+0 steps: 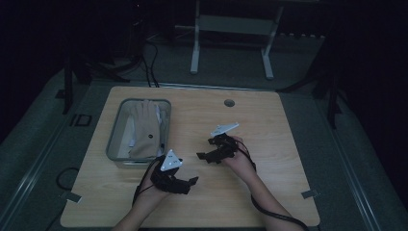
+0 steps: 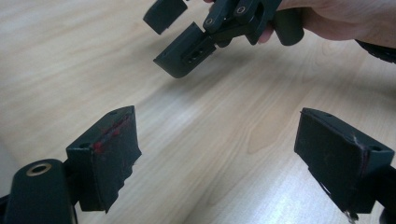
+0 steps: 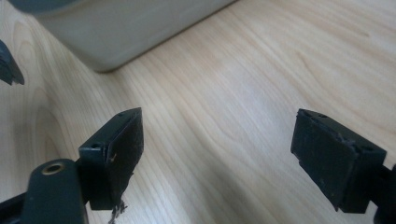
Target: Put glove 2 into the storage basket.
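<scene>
My left gripper [image 1: 192, 181] hovers low over the front middle of the wooden table [image 1: 269, 120], jaws open and empty. In the left gripper view its two black jaws stand wide apart [image 2: 219, 154] over bare wood, with the right gripper [image 2: 180, 39] farther off, held in a hand [image 2: 345, 21]. My right gripper [image 1: 202, 156] is just right of centre, pointing left toward the bin, also open with nothing between its jaws [image 3: 217, 156]. A clear plastic bin [image 1: 138, 132] at the table's left holds beige cloth, a glove shape [image 1: 146, 126], and white pieces.
The bin's rounded corner [image 3: 112, 37] lies ahead of the right gripper. A round cable hole [image 1: 229, 103] sits near the table's far edge. Cables trail from both grippers off the front edge. White desk legs [image 1: 195, 48] stand on the dark floor beyond.
</scene>
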Demonstrator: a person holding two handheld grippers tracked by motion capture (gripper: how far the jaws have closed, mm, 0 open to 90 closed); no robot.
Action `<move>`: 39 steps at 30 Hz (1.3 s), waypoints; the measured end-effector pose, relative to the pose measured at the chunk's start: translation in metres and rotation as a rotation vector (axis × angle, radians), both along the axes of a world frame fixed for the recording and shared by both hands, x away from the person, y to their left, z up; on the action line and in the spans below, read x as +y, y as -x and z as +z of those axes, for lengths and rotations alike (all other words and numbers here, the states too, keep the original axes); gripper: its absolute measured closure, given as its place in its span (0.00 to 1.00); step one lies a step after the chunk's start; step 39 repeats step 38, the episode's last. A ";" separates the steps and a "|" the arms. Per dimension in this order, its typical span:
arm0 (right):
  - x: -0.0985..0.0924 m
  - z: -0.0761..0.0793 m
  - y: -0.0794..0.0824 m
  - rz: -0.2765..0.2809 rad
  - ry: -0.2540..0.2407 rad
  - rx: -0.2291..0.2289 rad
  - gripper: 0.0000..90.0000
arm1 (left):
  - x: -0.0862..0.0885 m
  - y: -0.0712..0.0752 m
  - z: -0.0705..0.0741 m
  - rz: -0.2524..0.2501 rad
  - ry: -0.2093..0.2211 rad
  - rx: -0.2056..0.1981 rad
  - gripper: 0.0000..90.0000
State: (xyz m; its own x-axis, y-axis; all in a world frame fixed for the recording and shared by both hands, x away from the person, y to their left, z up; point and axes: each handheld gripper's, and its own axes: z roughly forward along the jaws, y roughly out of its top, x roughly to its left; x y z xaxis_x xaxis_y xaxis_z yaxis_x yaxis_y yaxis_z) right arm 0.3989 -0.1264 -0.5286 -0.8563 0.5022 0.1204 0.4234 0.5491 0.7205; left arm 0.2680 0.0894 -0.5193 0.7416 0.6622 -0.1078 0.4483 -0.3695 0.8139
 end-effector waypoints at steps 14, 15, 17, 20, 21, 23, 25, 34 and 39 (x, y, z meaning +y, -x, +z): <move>-0.015 -0.020 0.014 0.063 0.004 0.005 0.19 | -0.019 -0.004 -0.021 -0.070 0.002 0.025 0.16; -0.017 -0.021 0.015 0.063 0.002 0.003 0.19 | -0.020 -0.004 -0.022 -0.077 0.005 0.023 0.16; -0.020 -0.022 0.016 0.062 -0.006 0.002 0.19 | -0.023 -0.004 -0.023 -0.082 0.003 0.023 0.16; -0.025 -0.025 0.018 0.058 -0.018 -0.009 0.19 | -0.026 -0.004 -0.025 -0.089 0.008 0.024 0.16; -0.028 -0.026 0.018 0.053 -0.021 -0.007 0.19 | -0.027 -0.005 -0.025 -0.094 0.001 0.028 0.16; -0.033 -0.027 0.019 0.046 -0.029 -0.011 0.18 | -0.028 -0.005 -0.026 -0.097 0.003 0.025 0.16; -0.037 -0.029 0.020 0.040 -0.033 -0.015 0.18 | -0.029 -0.005 -0.026 -0.103 0.007 0.024 0.16; -0.051 -0.034 0.020 0.011 -0.031 -0.020 0.18 | -0.031 -0.006 -0.028 -0.115 0.005 0.023 0.16; -0.050 -0.034 0.020 0.013 -0.033 -0.024 0.18 | -0.032 -0.006 -0.028 -0.122 0.006 0.026 0.16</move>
